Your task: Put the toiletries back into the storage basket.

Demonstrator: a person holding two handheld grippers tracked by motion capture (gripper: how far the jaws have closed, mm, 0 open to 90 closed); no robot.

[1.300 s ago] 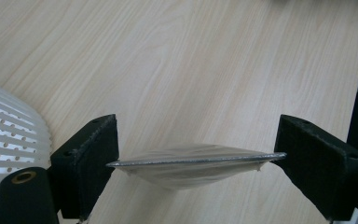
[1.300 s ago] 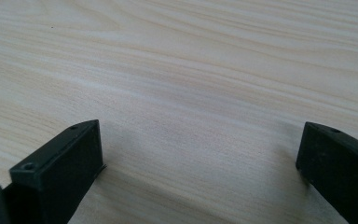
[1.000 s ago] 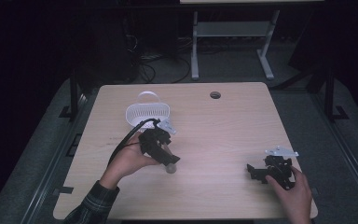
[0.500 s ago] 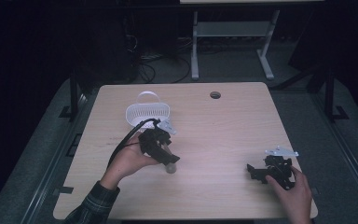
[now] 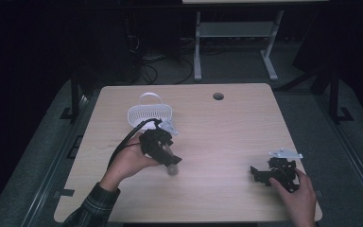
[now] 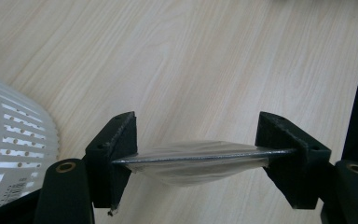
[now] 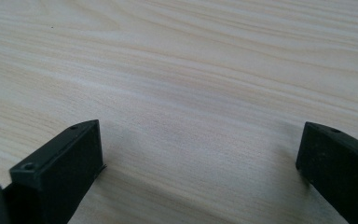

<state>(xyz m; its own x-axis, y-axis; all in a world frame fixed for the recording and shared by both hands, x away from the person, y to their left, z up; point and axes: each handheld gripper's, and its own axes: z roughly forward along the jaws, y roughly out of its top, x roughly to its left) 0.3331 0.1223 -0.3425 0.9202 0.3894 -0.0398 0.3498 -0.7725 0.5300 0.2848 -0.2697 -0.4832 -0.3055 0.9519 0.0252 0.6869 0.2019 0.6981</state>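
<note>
A: Right gripper [image 5: 260, 176]?
B: Lower right of the high view, low over the bench [image 5: 227, 127], right hand [image 5: 298, 196] behind it. In the right gripper view its fingers [image 7: 58, 161] stand wide apart, bare wood grain between them, nothing held.

A: Left gripper [image 5: 168, 158]?
B: Left of centre in the high view, left hand [image 5: 130, 161] wrapped round the body, cable looping back toward the upper left. Fingers point toward the lower right of the frame.

A: Holding anything?
B: Yes. In the left gripper view the fingers [image 6: 114, 154] are set fairly wide but clamped on a thin clear plastic piece [image 6: 196, 158], seen edge-on, spanning from one finger to the other. It looks like a flat transparent lid or wrapper, slightly bulged below the edge line; can't tell which. It's off the bench surface, sitting in the lower middle of that frame.

A: In the high view?
B: Just a pale blur at the fingertips, too small to read.

A: Further out?
B: White slotted basket [image 5: 150, 113] with a hoop handle, just beyond the left gripper, upper left of the bench. Its wall also shows at the left edge of the left gripper view [image 6: 14, 140]. Round cable hole [image 5: 218, 96] near the far edge of the bench.
</note>
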